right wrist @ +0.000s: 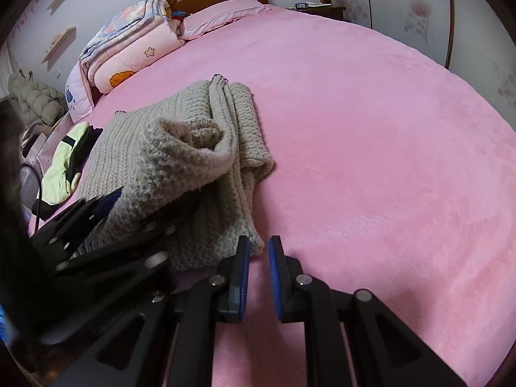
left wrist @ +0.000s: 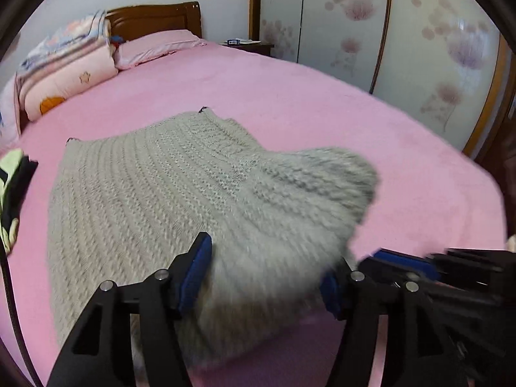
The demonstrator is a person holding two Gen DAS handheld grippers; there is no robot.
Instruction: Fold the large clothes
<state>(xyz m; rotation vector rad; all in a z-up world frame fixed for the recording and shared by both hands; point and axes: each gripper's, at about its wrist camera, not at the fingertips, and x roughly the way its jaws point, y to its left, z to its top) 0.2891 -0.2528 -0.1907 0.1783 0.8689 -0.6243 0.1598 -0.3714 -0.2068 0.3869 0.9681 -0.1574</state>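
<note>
A grey knitted sweater (left wrist: 154,187) lies partly folded on the pink bed (left wrist: 290,96). My left gripper (left wrist: 271,258) has its jaws wide apart, and a thick fold of the sweater lies between them, draped over the fingers. In the right wrist view the left gripper (right wrist: 96,225) is at the left, under a raised hump of the sweater (right wrist: 180,161). My right gripper (right wrist: 259,248) is nearly closed with a narrow gap and holds nothing. It sits just right of the sweater's near corner, above the bed (right wrist: 387,161). It also shows in the left wrist view (left wrist: 403,264).
Folded quilts (left wrist: 64,64) and a pink pillow (left wrist: 154,46) lie by the wooden headboard (left wrist: 154,19). A yellow-green and black garment (right wrist: 67,161) lies at the bed's left edge. A wardrobe with flower print (left wrist: 403,48) stands at the right. A nightstand (left wrist: 248,45) is behind the bed.
</note>
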